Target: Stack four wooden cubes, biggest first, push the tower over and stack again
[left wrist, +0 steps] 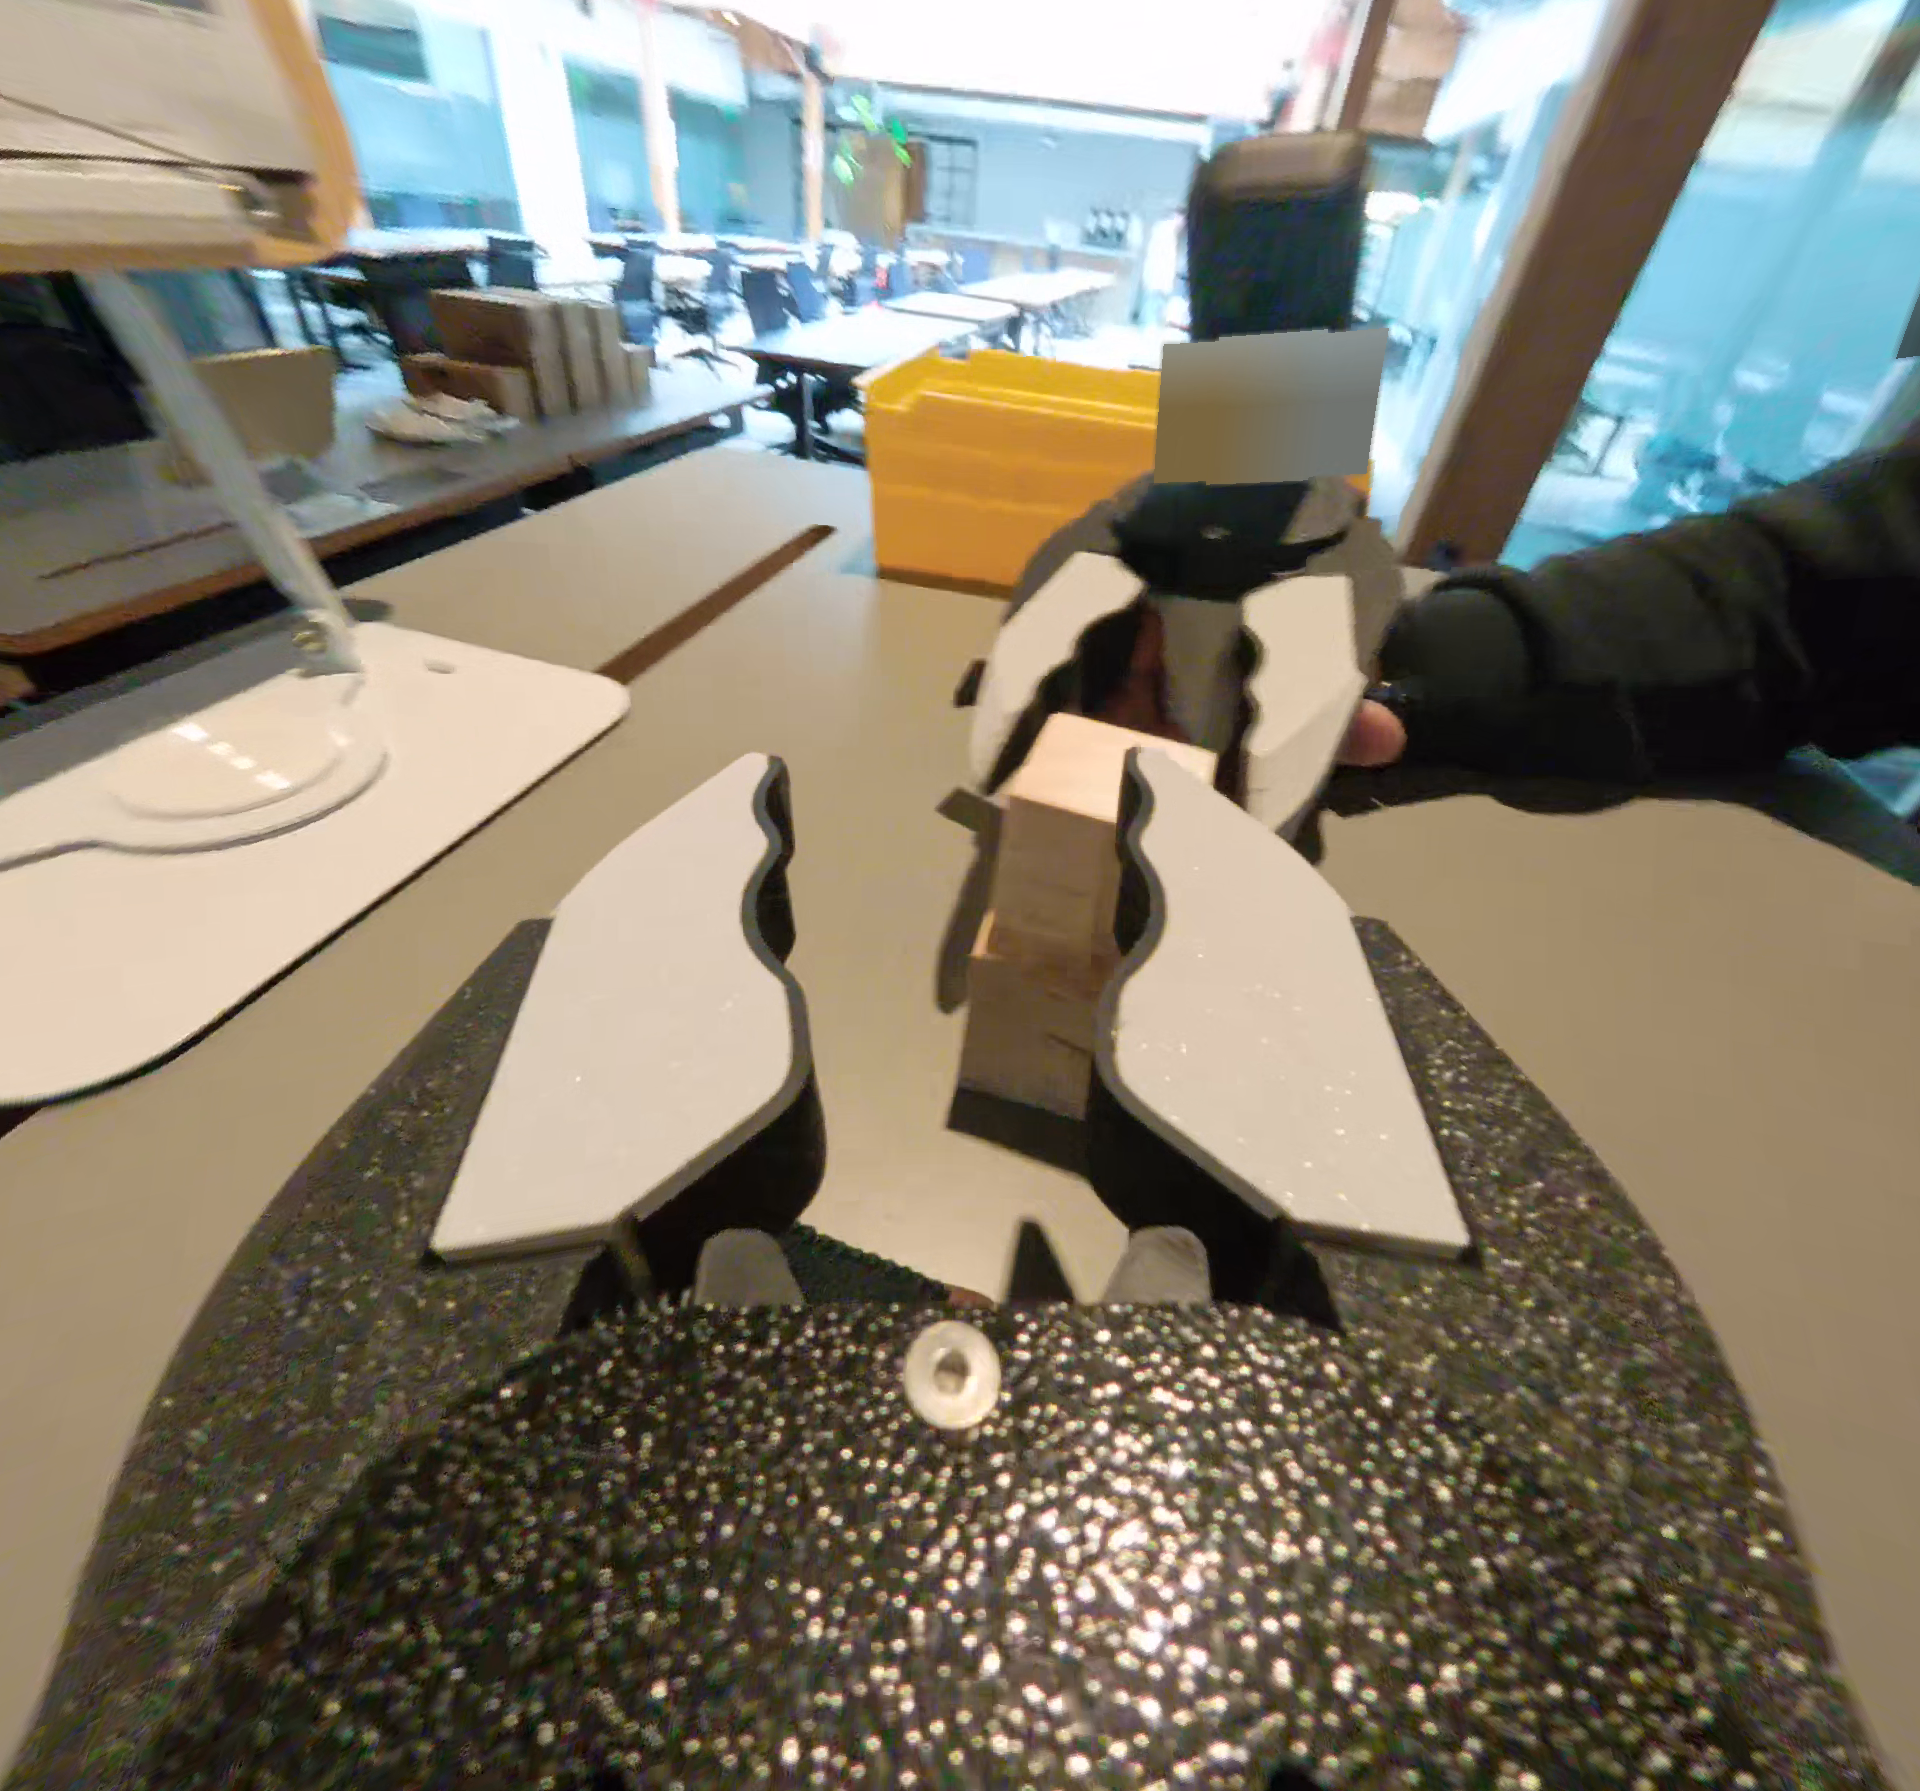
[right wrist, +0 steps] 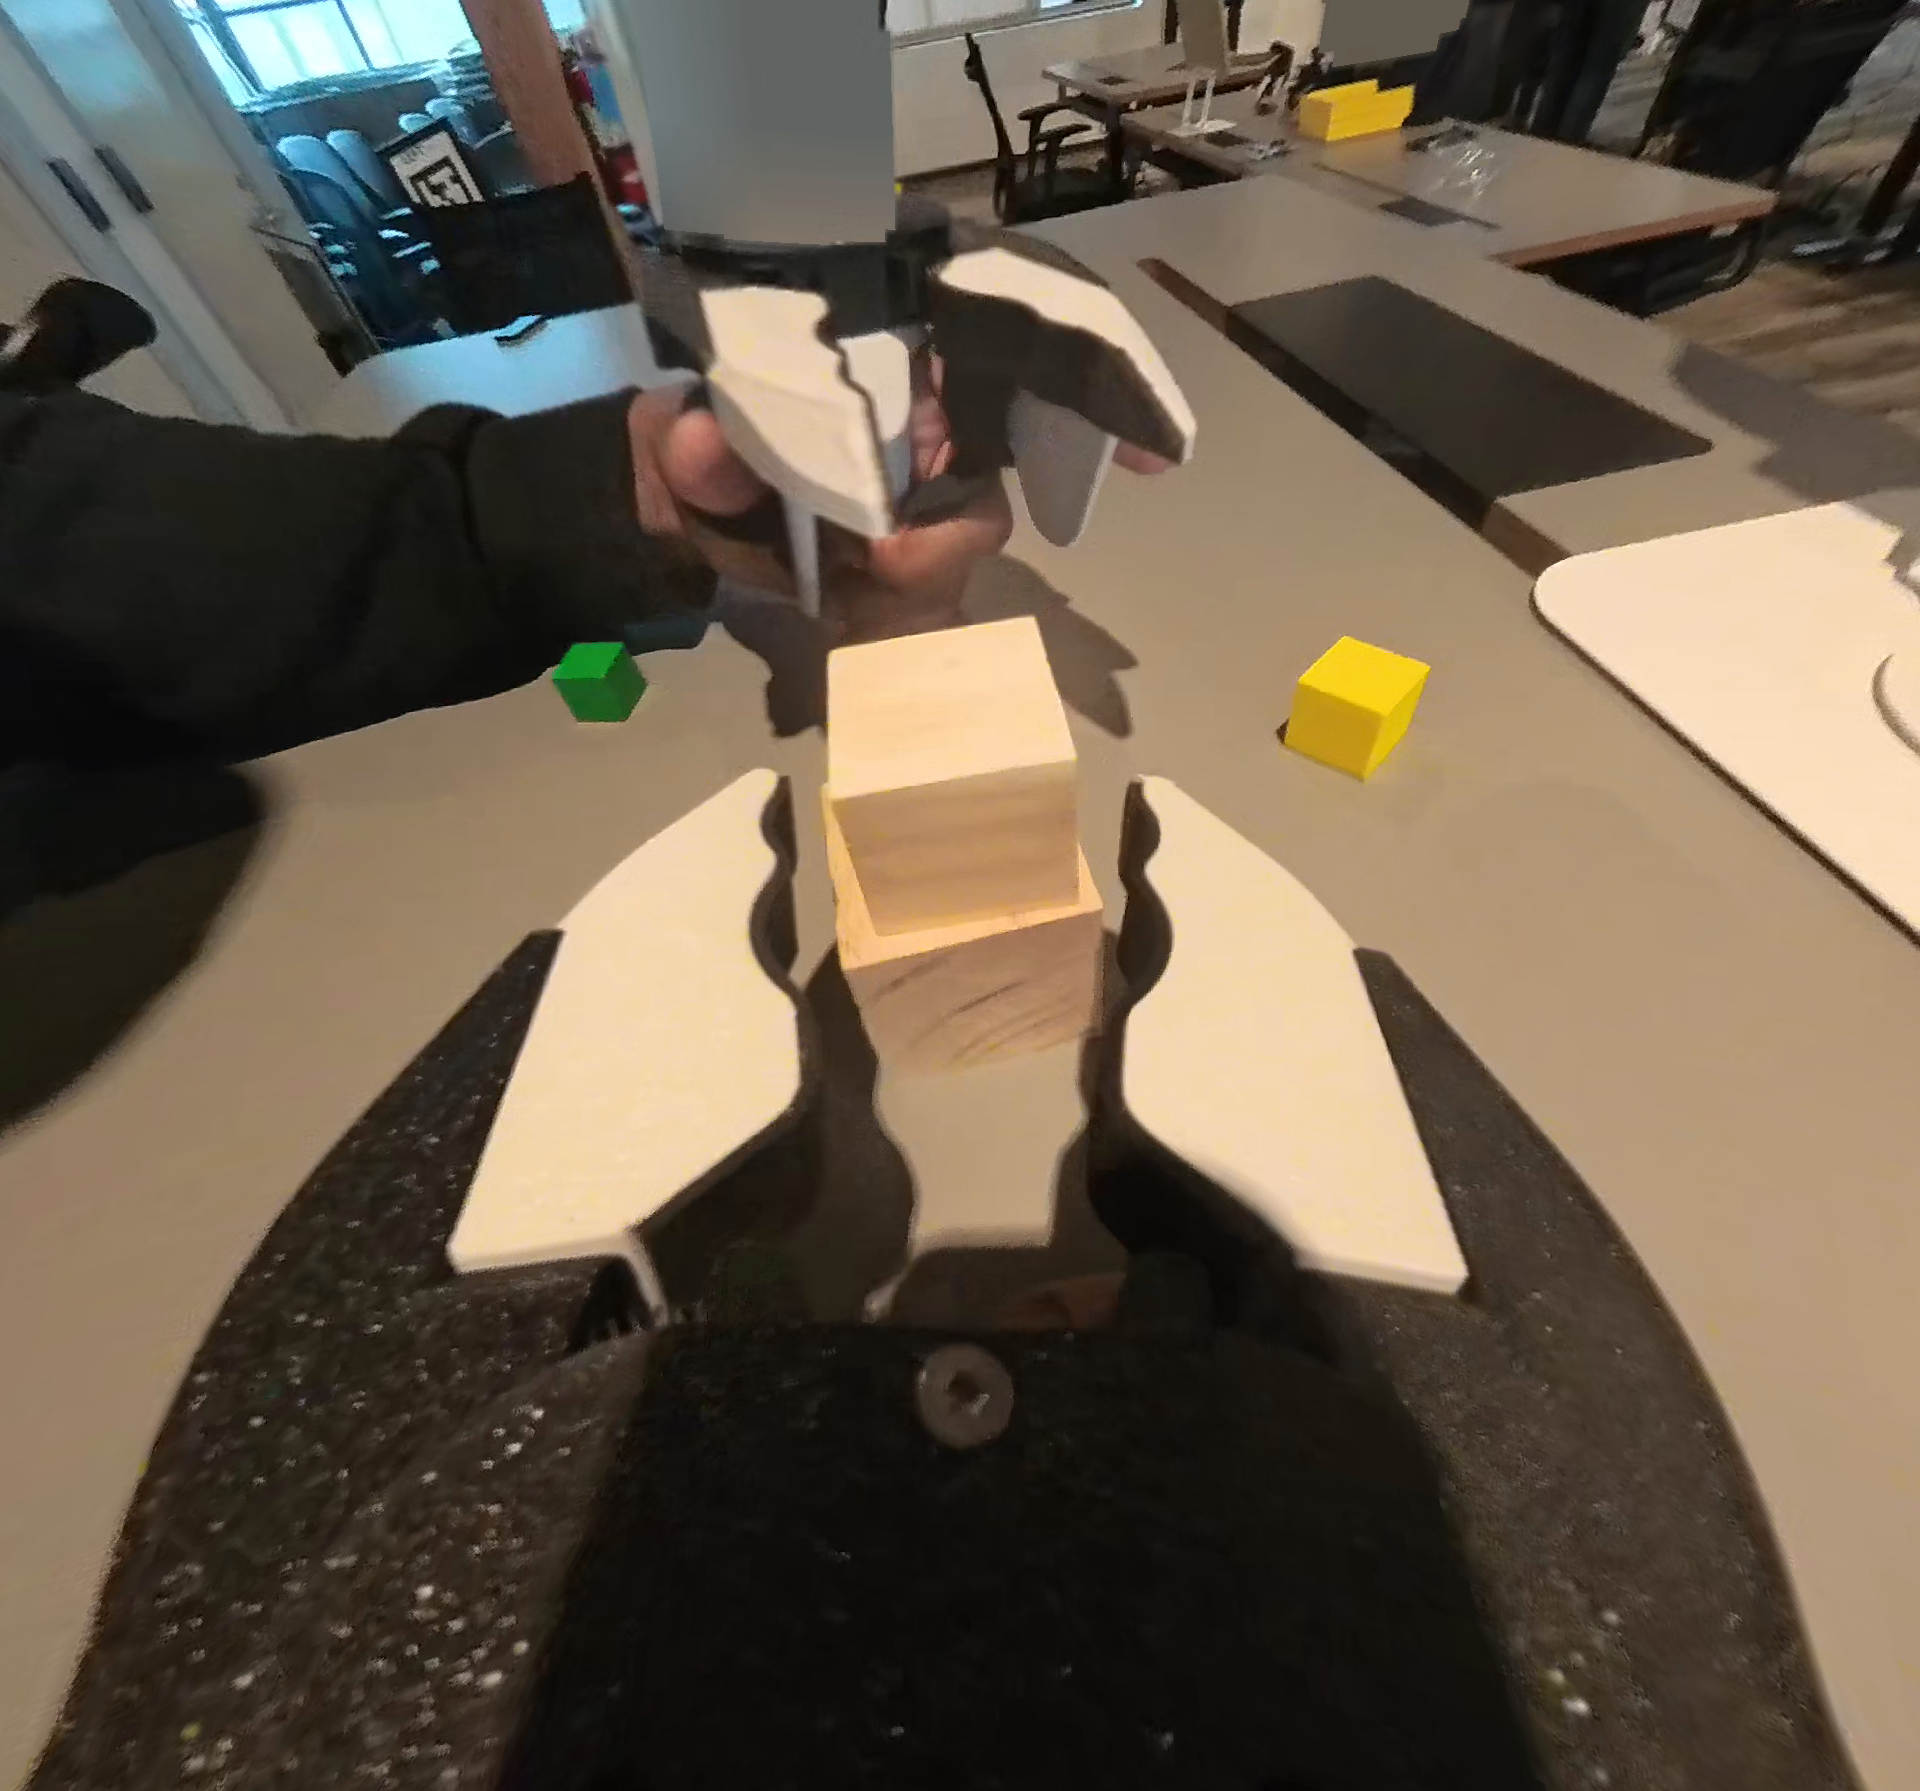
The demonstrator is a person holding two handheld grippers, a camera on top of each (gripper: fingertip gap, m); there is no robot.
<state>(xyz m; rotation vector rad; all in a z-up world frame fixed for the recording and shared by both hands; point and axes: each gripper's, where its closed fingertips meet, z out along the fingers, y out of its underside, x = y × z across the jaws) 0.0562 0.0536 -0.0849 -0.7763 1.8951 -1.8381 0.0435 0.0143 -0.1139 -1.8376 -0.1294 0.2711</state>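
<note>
We see both the right gripper (right wrist: 951,796) and left gripper (left wrist: 951,785) open around two stacked wooden cubes (right wrist: 961,858); light, rigid, smooth — we would grip opposite flat faces.

Grey table (right wrist: 1351,962) filling the middle of both views. White mat (left wrist: 343,806) lying at left of the left wrist view, with a clear stand (left wrist: 249,733) sitting on it. Yellow bins (left wrist: 997,474) sitting at upper centre, at the far table edge. In the right wrist view, black mat (right wrist: 1455,380) lying at upper right; desks and chairs showing behind, blurred.
</note>
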